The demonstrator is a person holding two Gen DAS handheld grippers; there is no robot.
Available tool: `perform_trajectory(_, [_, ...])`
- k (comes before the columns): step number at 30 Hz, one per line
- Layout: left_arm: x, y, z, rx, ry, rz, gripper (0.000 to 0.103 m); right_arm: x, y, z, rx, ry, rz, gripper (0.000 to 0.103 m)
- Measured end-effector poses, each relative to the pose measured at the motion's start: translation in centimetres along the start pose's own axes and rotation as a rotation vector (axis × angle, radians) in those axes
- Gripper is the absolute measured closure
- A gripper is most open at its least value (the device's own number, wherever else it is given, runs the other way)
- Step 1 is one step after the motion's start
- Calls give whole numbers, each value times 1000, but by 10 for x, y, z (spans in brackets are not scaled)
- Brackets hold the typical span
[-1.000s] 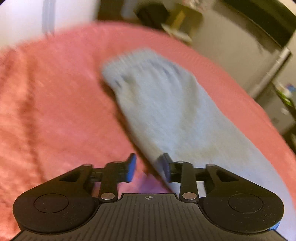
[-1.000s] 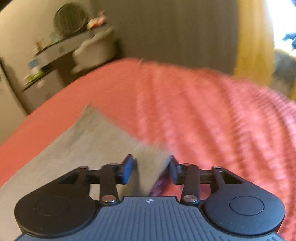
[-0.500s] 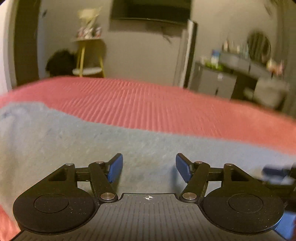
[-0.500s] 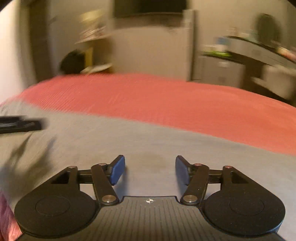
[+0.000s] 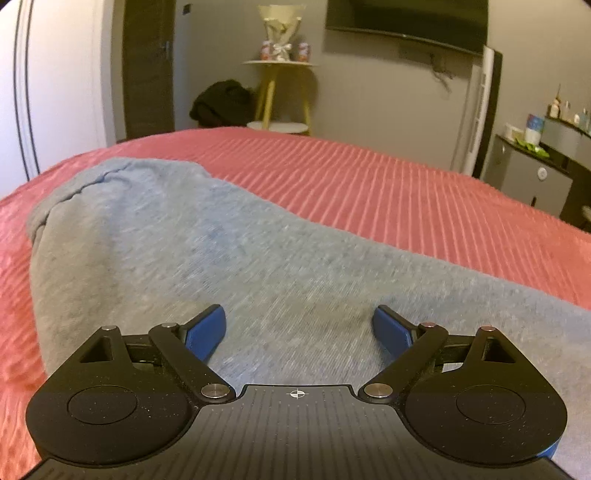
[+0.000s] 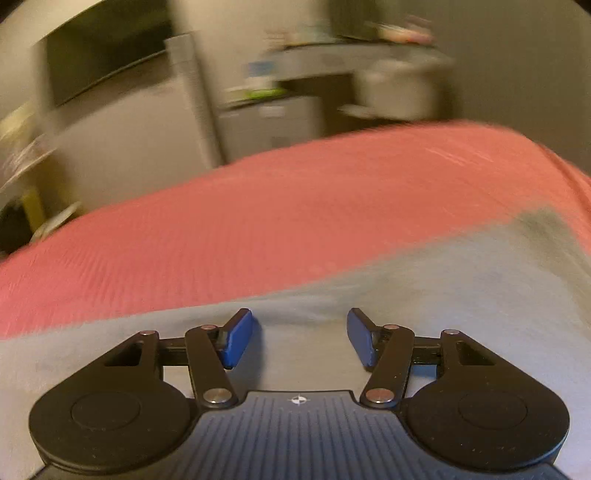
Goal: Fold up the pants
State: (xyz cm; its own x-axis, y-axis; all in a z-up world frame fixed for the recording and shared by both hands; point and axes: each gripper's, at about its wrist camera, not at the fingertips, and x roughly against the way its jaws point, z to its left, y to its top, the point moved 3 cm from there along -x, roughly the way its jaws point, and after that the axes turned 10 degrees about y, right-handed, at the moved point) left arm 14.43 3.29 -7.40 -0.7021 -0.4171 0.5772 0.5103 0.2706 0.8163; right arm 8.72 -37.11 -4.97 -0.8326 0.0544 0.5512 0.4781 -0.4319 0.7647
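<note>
Grey pants (image 5: 207, 251) lie folded lengthwise on a red ribbed bedspread (image 5: 388, 192), with the waistband end at the far left in the left wrist view. My left gripper (image 5: 299, 328) is open and empty, low over the middle of the pants. In the right wrist view the same grey pants (image 6: 424, 291) fill the foreground, with a darker leg end (image 6: 543, 221) at the far right. My right gripper (image 6: 300, 338) is open and empty just above the cloth. The right wrist view is motion-blurred.
Beyond the bed stand a yellow-legged side table (image 5: 280, 92), a dark bundle (image 5: 221, 103) on the floor, a wall-mounted TV (image 5: 406, 18), a tall white unit (image 5: 476, 110) and a grey dresser (image 5: 535, 177). The bedspread (image 6: 258, 221) stretches past the pants.
Both grippers have opened wider, turned to face across the bed and come in over the pants. The right view has swung rightward toward the leg end.
</note>
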Motion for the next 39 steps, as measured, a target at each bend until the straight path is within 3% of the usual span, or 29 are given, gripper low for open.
perform_trajectory(2, [16,-4,-5,-1,-41,0,14,25,-1,-24,-165,62,-5,46])
perform_trajectory(6, [54,-15,-27,-52,-301,-14,13,77,-23,-59,-419,308,65,45])
perform_trajectory(7, [61,-19,-34,-91,-360,-8,13,85,-32,-70,-461,342,89,45])
perform_trajectory(9, [68,-28,-46,-162,-428,32,13,99,-45,-93,-486,315,100,50])
perform_trajectory(10, [68,-32,-51,-195,-426,57,13,107,-49,-105,-516,299,87,60])
perform_trajectory(12, [64,-39,-55,-252,-354,61,13,126,-52,-142,-643,249,2,60])
perform_trajectory(14, [59,-40,-53,-272,-271,44,11,162,-56,-176,-644,51,-79,60])
perform_trajectory(15, [56,-38,-50,-254,-254,47,10,176,-58,-189,-646,-6,-105,60])
perform_trajectory(18, [48,-37,-43,-189,-241,77,9,211,-70,-224,-726,-43,-162,60])
perform_trajectory(20, [49,-38,-44,-197,-233,73,9,217,-76,-236,-744,-73,-178,58])
perform_trajectory(23, [54,-40,-46,-209,-226,76,9,208,-85,-246,-788,18,-163,59])
perform_trajectory(25, [57,-41,-42,-193,-227,92,9,198,-83,-245,-775,60,-161,60])
perform_trajectory(27, [62,-41,-37,-165,-231,114,9,189,-81,-248,-749,49,-150,60])
perform_trajectory(29, [64,-41,-34,-141,-239,130,9,178,-76,-245,-755,53,-143,75])
perform_trajectory(31, [65,-42,-33,-133,-239,137,9,173,-59,-225,-679,71,-150,86])
perform_trajectory(36, [64,-44,-38,-145,-224,128,9,184,-40,-176,-290,14,-162,87])
perform_trajectory(39, [65,-45,-40,-158,-219,120,8,183,-39,-171,-234,-7,-150,81])
